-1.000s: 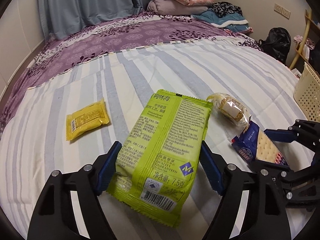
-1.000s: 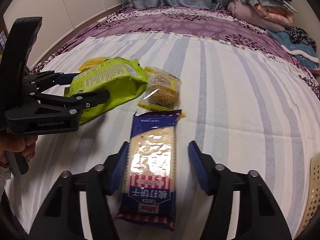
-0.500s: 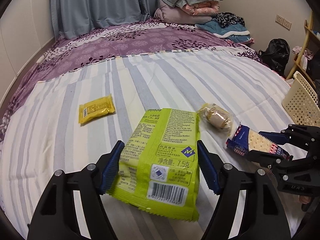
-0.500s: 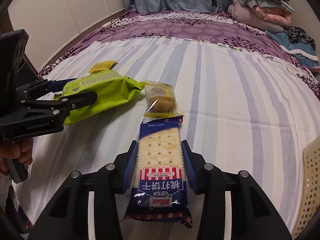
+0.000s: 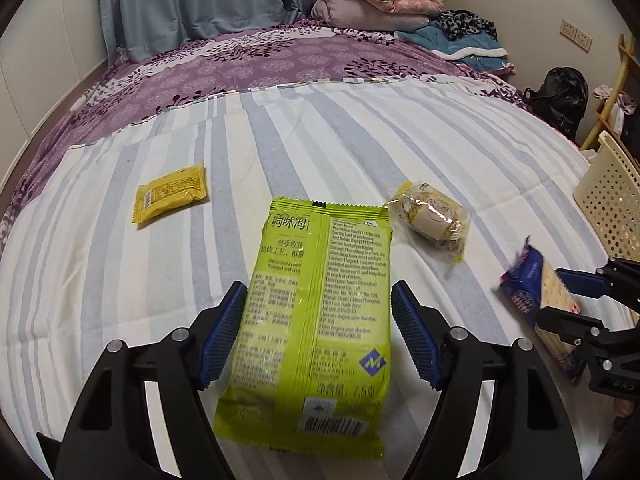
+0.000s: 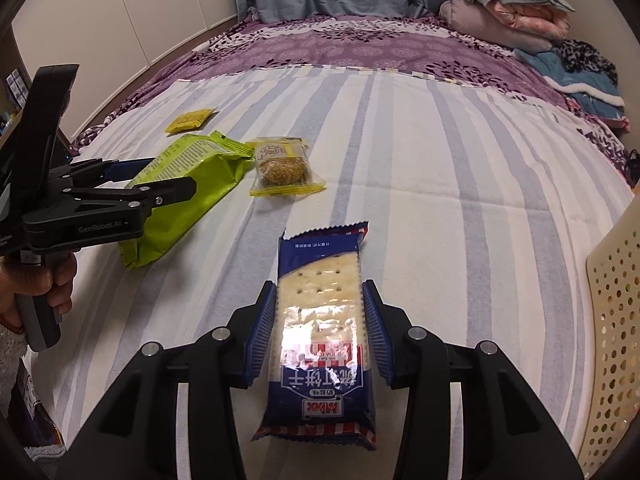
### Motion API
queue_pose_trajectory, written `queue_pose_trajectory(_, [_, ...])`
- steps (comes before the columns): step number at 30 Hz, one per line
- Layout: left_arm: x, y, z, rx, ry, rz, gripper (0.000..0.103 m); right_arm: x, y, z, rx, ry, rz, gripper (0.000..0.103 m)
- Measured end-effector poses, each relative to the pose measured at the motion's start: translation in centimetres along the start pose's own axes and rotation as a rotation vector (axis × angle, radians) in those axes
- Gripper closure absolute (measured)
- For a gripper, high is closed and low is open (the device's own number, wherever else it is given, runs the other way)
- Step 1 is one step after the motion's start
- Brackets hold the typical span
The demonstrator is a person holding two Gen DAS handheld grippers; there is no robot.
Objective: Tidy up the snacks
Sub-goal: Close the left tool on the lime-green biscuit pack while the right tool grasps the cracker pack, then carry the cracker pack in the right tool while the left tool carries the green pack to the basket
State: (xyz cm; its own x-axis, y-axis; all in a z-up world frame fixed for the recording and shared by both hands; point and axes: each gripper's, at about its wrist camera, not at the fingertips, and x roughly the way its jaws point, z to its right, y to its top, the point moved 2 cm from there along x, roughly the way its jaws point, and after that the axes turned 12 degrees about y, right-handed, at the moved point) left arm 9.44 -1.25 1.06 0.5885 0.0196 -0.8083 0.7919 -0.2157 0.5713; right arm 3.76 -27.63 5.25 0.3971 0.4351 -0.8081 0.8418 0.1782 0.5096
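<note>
Right wrist: cracker packet [image 6: 318, 340] clamped between the jaws.

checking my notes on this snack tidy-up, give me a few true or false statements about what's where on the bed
1. The right gripper is shut on the blue cracker pack. True.
2. The small yellow packet lies inside the cream basket. False: it lies on the striped sheet, far from the basket.
3. The green snack bag sits between the left gripper's fingers. True.
4. The clear-wrapped round cake is stacked on the cracker pack. False: it lies on the sheet beside the green bag.
5. Folded bedding is piled at the far end of the bed. True.
</note>
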Motion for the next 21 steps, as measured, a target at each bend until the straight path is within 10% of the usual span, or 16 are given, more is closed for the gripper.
queue_pose_trajectory(21, [-7.1,1.4,-1.0,-0.054,0.048,0.131,0.033,-2.9,0.6,0.2,0.019,0.044,0.096,0.06])
